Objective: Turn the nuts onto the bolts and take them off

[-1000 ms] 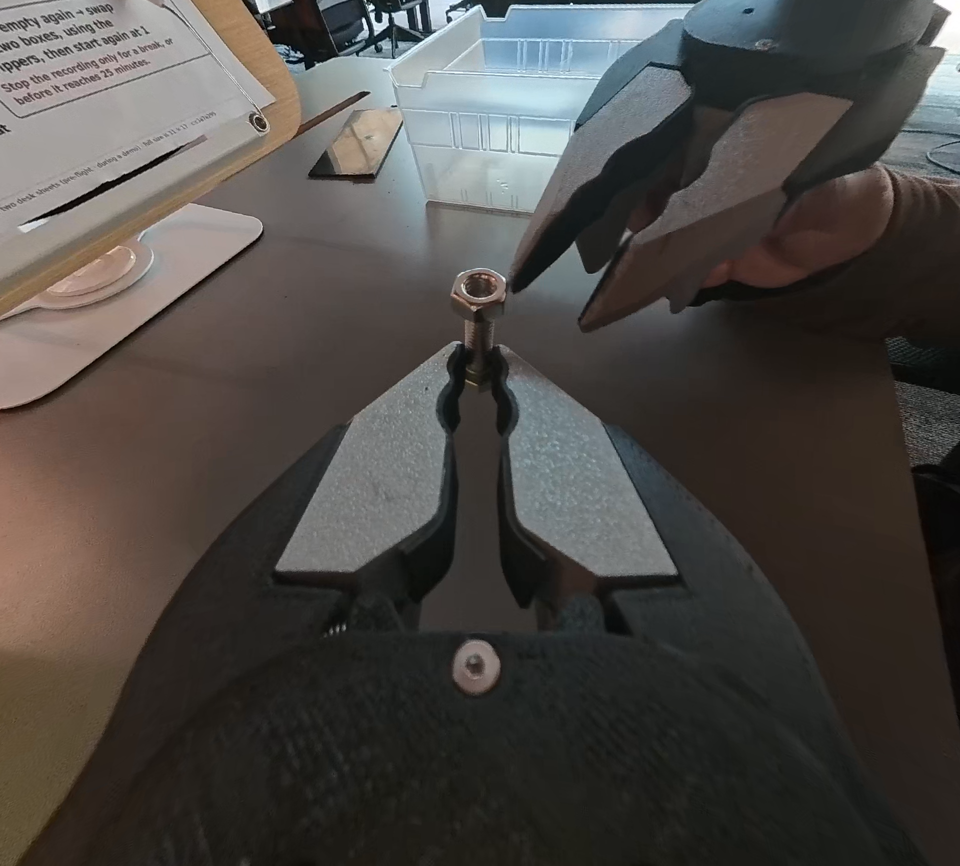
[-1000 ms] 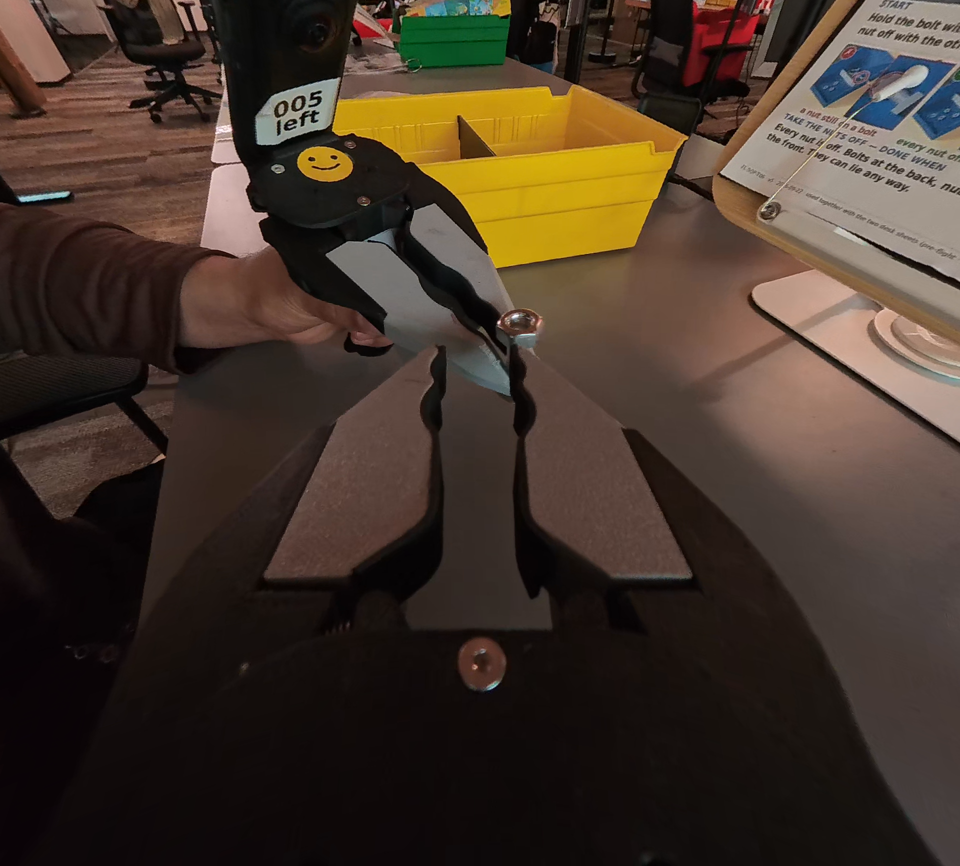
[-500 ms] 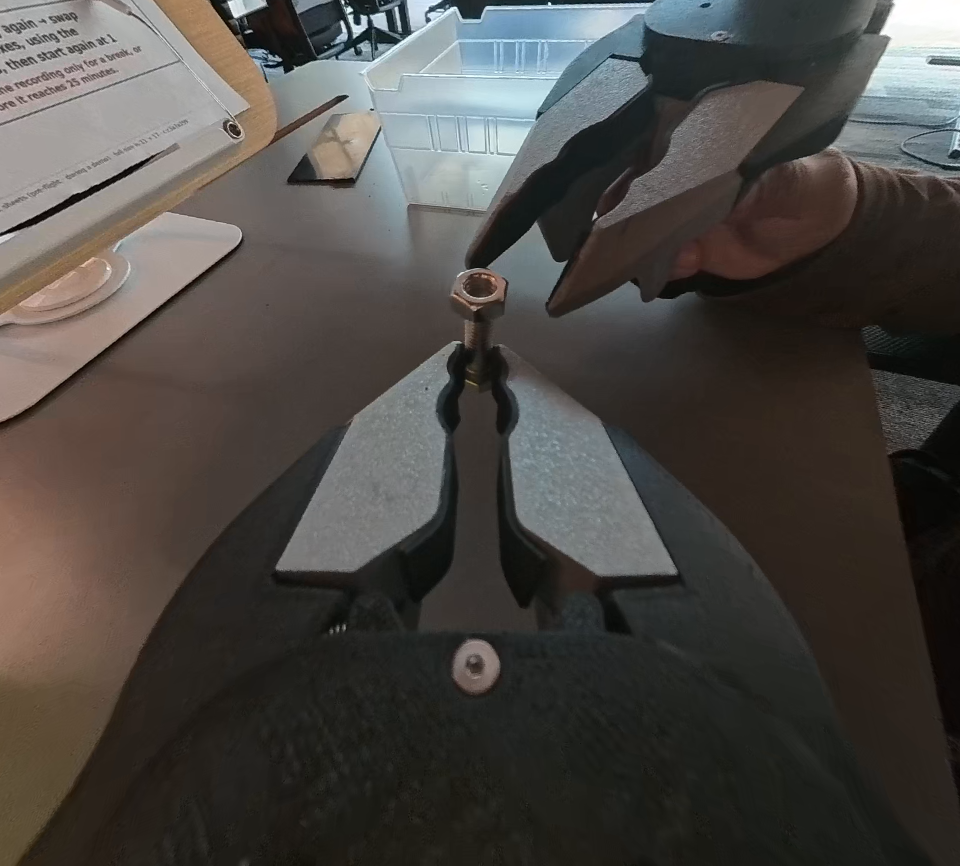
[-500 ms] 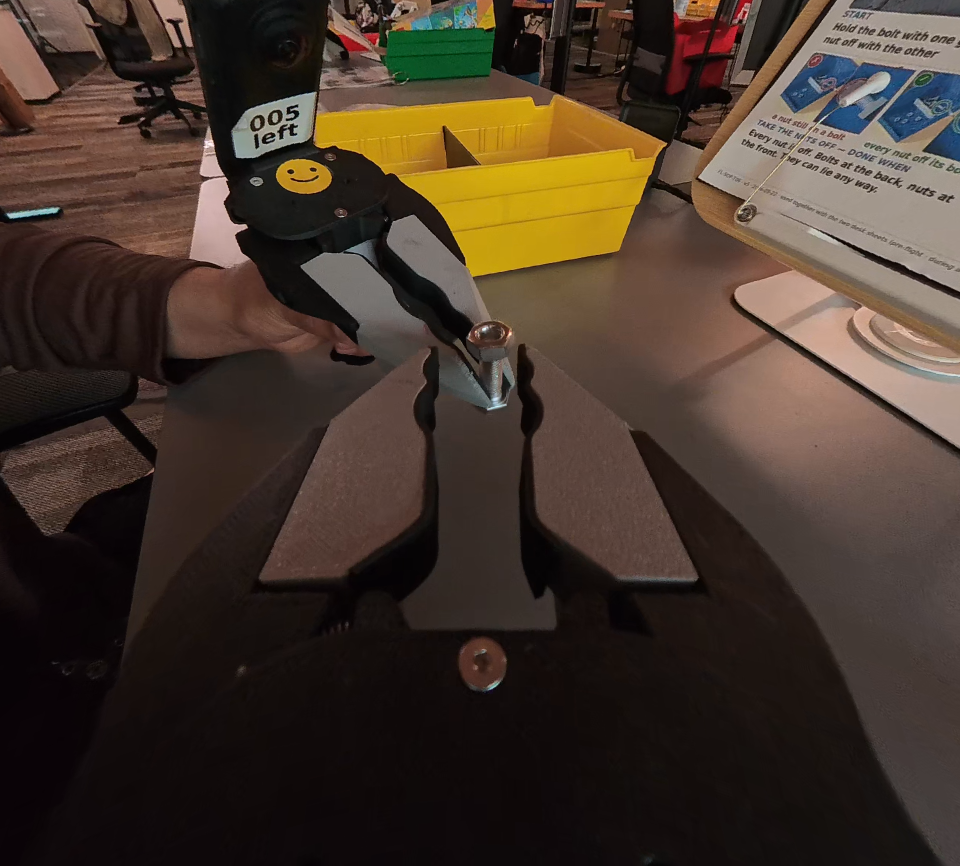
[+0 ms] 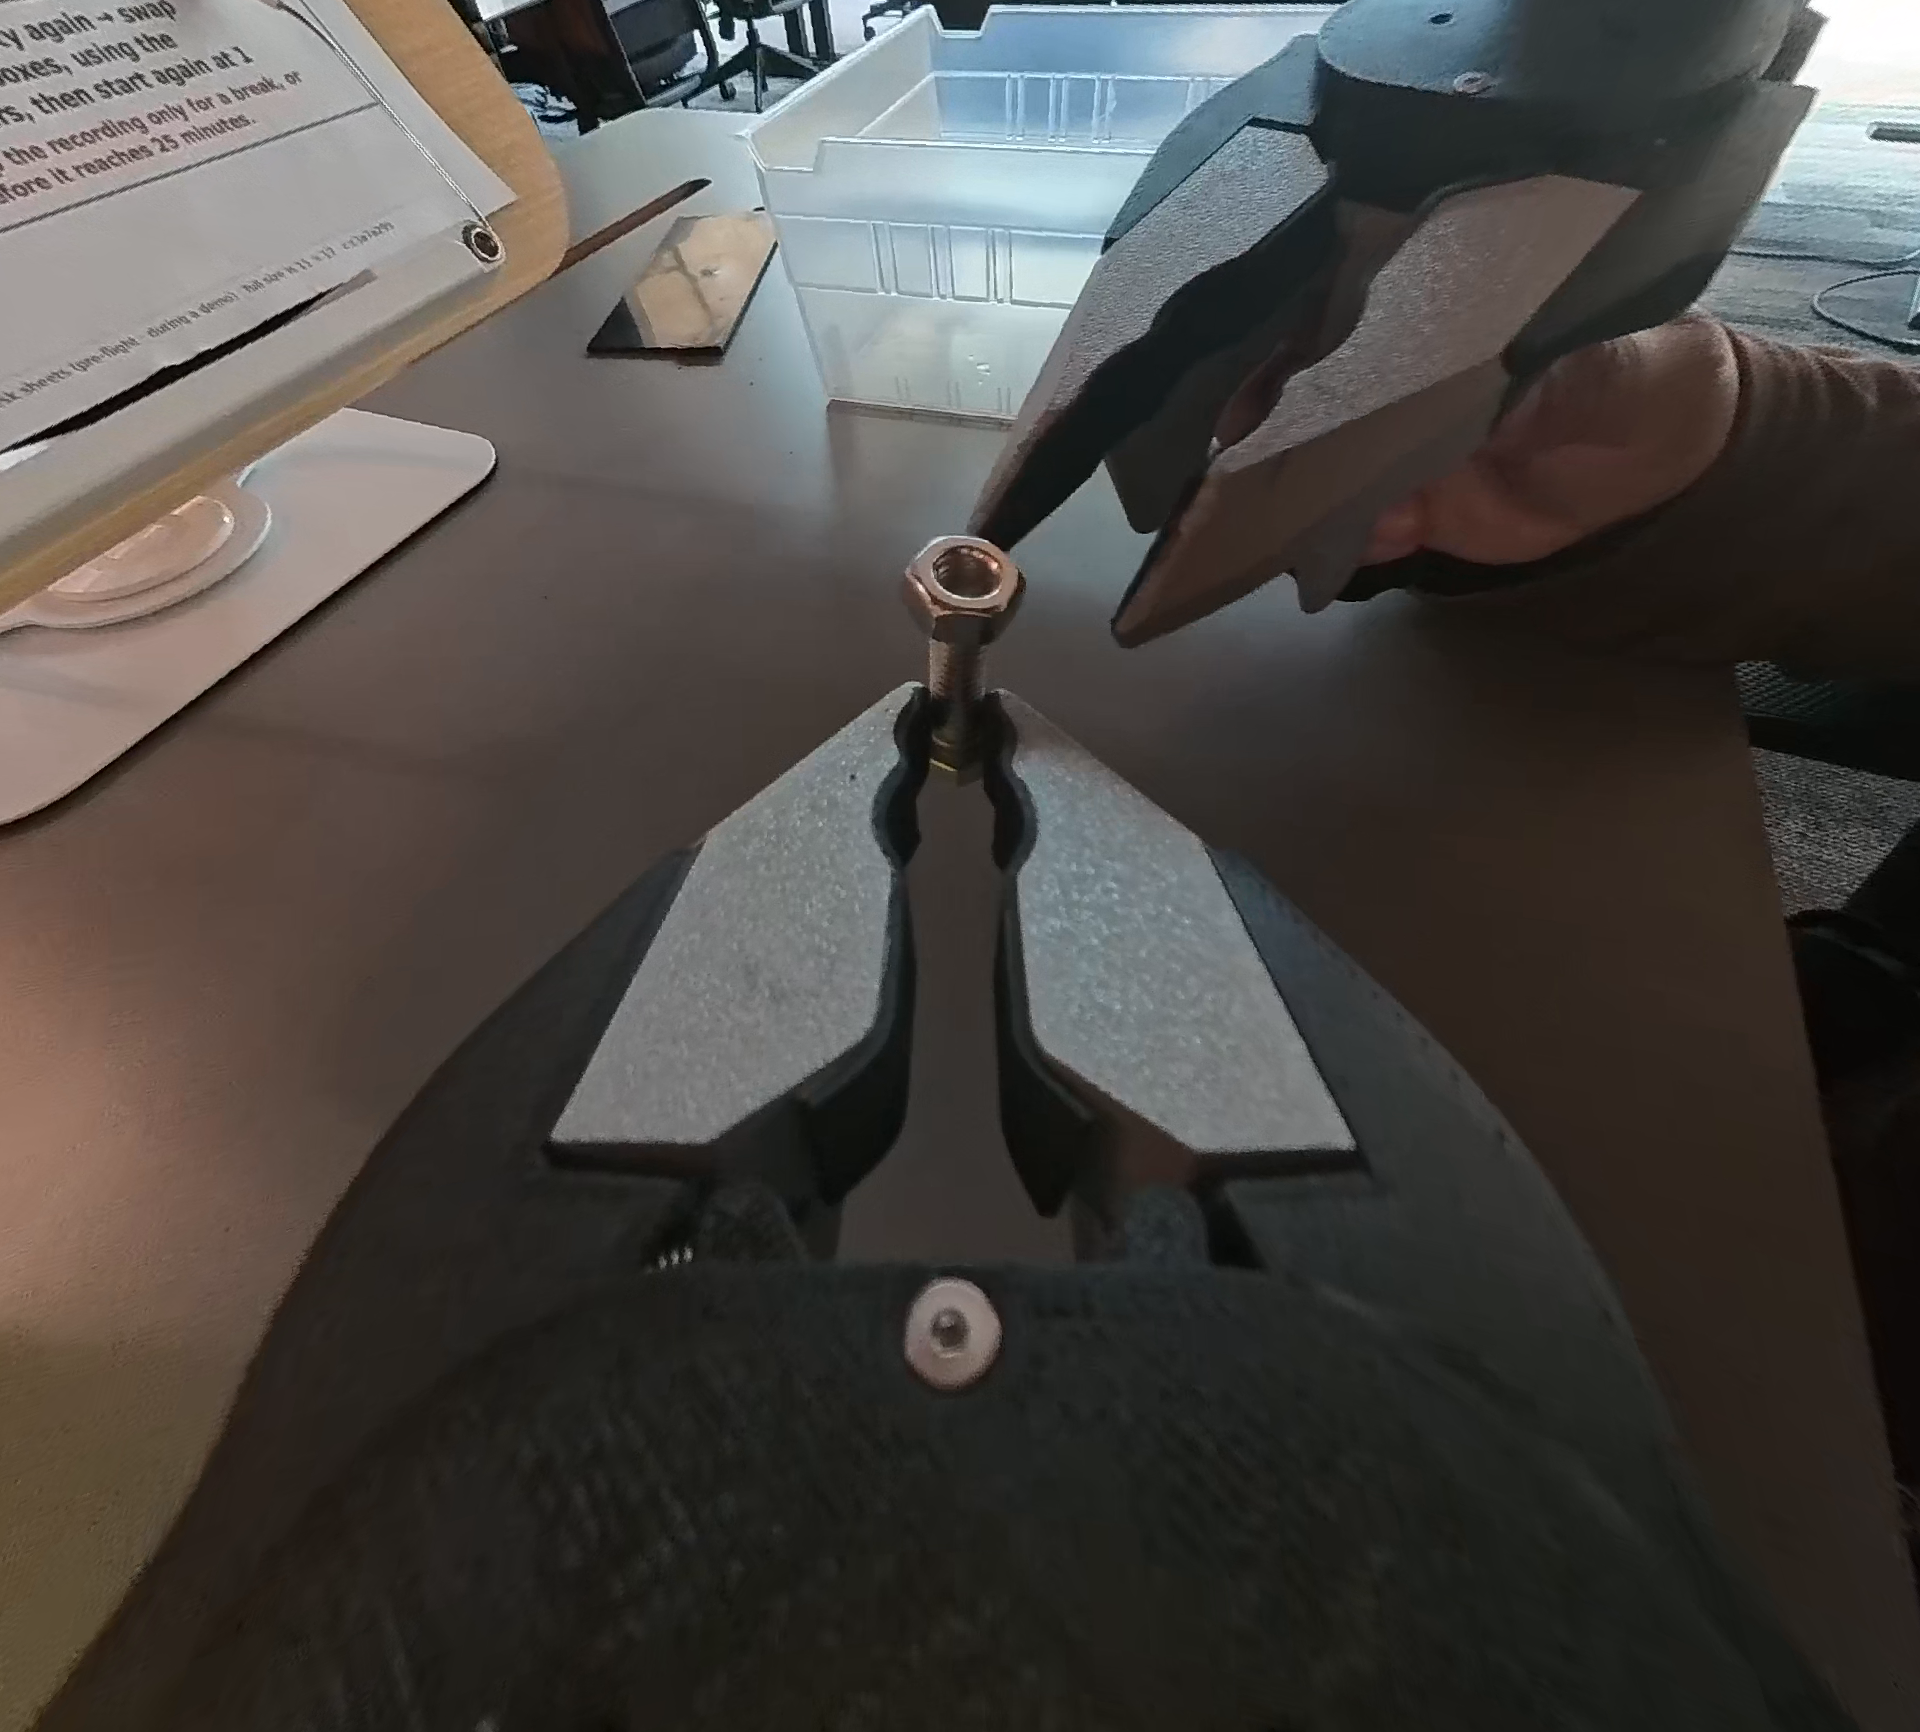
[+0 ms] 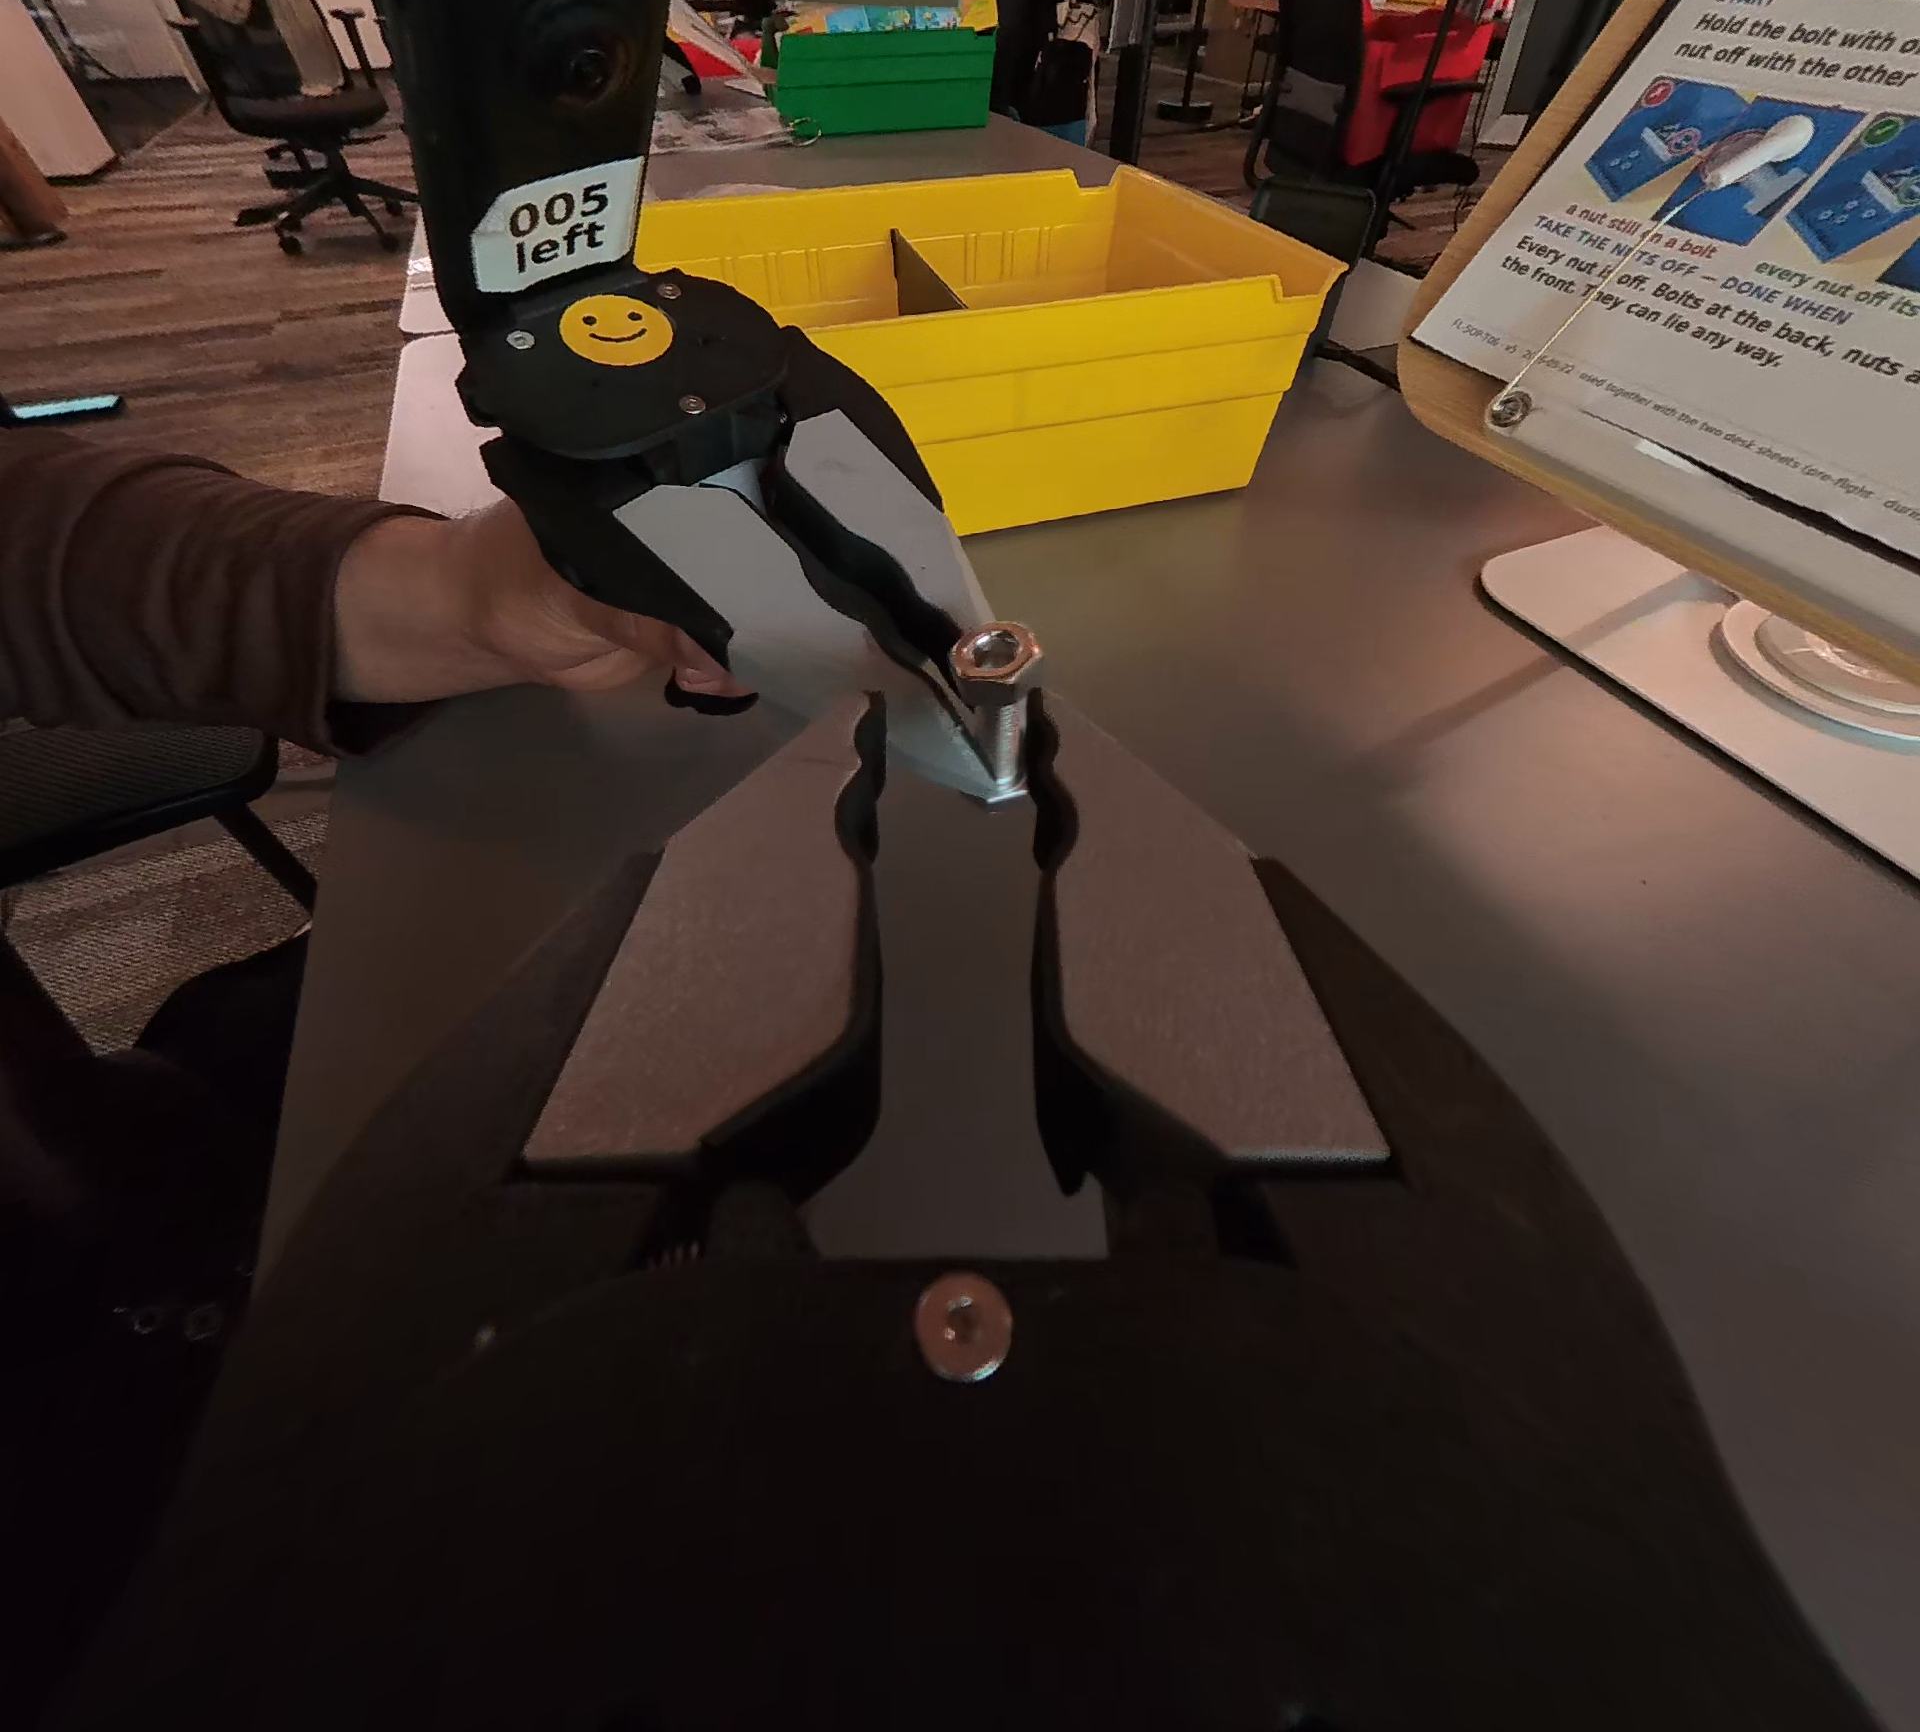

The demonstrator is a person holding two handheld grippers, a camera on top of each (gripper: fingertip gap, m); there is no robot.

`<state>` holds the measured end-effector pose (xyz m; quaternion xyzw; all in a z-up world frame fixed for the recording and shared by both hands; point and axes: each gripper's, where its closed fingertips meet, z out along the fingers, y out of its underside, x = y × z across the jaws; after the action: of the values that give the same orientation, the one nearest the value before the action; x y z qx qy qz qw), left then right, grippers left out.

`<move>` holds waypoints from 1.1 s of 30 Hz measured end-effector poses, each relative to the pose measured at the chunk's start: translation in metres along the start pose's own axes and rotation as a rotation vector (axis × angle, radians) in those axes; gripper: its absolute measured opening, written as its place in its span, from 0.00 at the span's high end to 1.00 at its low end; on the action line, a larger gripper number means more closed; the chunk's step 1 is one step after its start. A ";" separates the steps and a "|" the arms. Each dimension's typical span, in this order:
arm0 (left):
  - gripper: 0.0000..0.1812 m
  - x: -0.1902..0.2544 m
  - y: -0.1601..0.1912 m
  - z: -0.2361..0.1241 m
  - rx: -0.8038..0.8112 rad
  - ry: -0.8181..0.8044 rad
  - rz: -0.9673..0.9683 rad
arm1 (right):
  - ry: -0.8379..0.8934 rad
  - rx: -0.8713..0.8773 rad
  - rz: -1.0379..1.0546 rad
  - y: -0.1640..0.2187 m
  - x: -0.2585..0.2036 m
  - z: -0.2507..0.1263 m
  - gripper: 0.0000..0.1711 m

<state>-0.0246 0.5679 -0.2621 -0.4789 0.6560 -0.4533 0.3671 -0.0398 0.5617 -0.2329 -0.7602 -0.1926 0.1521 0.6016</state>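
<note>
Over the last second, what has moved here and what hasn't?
The right gripper, open, closed in on the nut until one finger sits at its rim. The left gripper stayed shut on the bolt, nut still on top; both bins unmoved.

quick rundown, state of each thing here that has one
left claw: shut on the bolt
right claw: open, empty
bolt: upright, gripped low
nut: threaded at the bolt's top
yellow bin: no contents visible
clear bin: looks empty
</note>
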 end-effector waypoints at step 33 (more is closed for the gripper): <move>0.96 0.023 0.008 -0.002 -0.047 0.174 0.030 | -0.014 -0.058 -0.183 0.006 -0.008 -0.001 0.92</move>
<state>-0.0350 0.5473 -0.2703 -0.4362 0.7030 -0.4721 0.3042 -0.0463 0.5560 -0.2381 -0.7553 -0.2699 0.0961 0.5894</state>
